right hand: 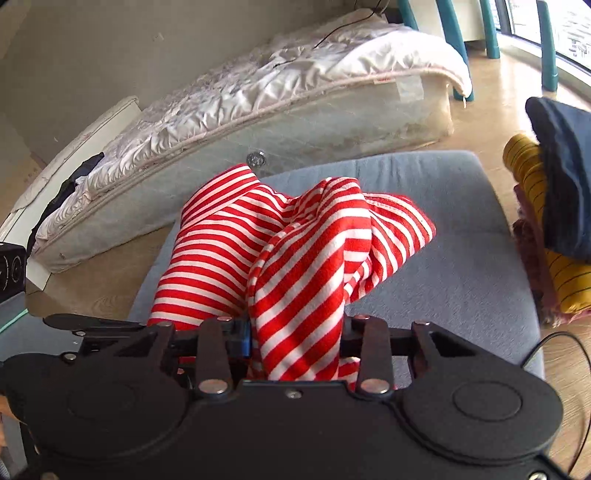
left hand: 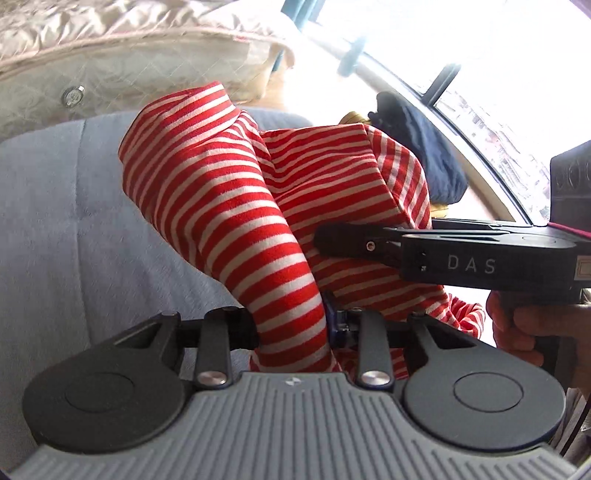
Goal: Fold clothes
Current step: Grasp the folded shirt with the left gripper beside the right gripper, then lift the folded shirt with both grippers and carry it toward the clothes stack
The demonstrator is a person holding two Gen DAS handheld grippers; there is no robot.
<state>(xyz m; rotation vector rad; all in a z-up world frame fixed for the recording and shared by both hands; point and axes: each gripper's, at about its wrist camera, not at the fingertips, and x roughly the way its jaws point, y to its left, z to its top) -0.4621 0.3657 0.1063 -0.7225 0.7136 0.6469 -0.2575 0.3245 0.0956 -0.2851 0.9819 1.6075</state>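
A red-and-white striped garment (left hand: 221,206) hangs bunched above a grey-blue cushion (left hand: 55,221). My left gripper (left hand: 291,325) is shut on a fold of it, and the cloth runs up between the fingers. My right gripper (left hand: 325,236) comes in from the right, held by a hand (left hand: 517,332), with its fingers closed against the same garment. In the right wrist view the striped garment (right hand: 295,266) rises from between the fingers of the right gripper (right hand: 295,332), which is shut on it. Its lower folds rest on the cushion (right hand: 443,258).
A quilted mattress (right hand: 258,122) lies on the wooden floor behind the cushion. A pile of clothes (right hand: 554,192), navy on top of yellow striped, sits at the cushion's right edge. Teal chair legs (right hand: 491,33) and a window stand at the back right. A black cable (right hand: 554,343) lies near the front right.
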